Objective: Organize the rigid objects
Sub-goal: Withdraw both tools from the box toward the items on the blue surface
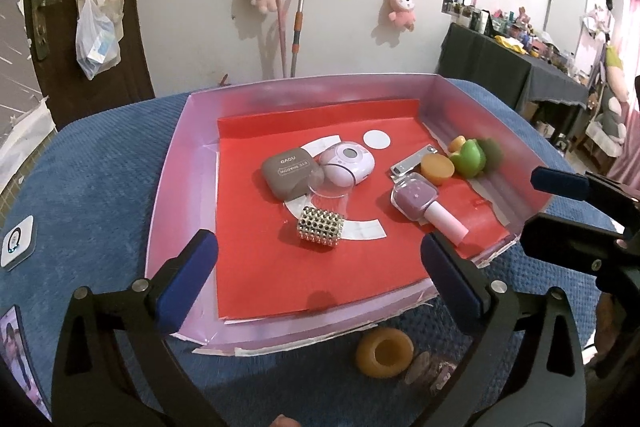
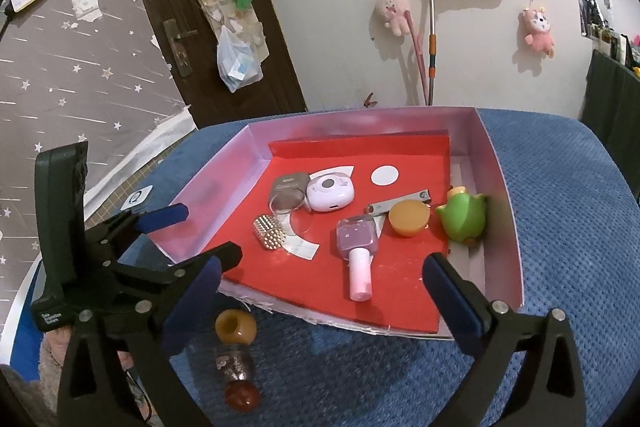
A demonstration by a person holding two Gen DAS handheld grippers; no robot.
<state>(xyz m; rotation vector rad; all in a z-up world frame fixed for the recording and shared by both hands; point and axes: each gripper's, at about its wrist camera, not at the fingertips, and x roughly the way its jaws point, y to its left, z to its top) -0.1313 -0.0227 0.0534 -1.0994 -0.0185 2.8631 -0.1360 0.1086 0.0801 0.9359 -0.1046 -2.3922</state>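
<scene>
Left gripper [image 1: 316, 277] and right gripper [image 2: 320, 291]: jaws wide, empty, above the pink cardboard tray [image 1: 172, 187] with red liner.

tray [image 1: 172, 187]: pink, red-lined | compact [image 1: 289, 174], camera [image 1: 349, 163] at 10 o'clock, touching | studded roll [image 1: 320, 227] at 7 | polish [image 1: 424, 205] flat, centre | duck [image 1: 469, 155] at 3 | bottle [image 2: 236, 359] outside, 6

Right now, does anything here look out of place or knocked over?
Yes. An amber ring and a small bottle lie on the blue cloth, outside the pink tray holding the rest. Inside it, the nail polish bottle lies on its side.
</scene>
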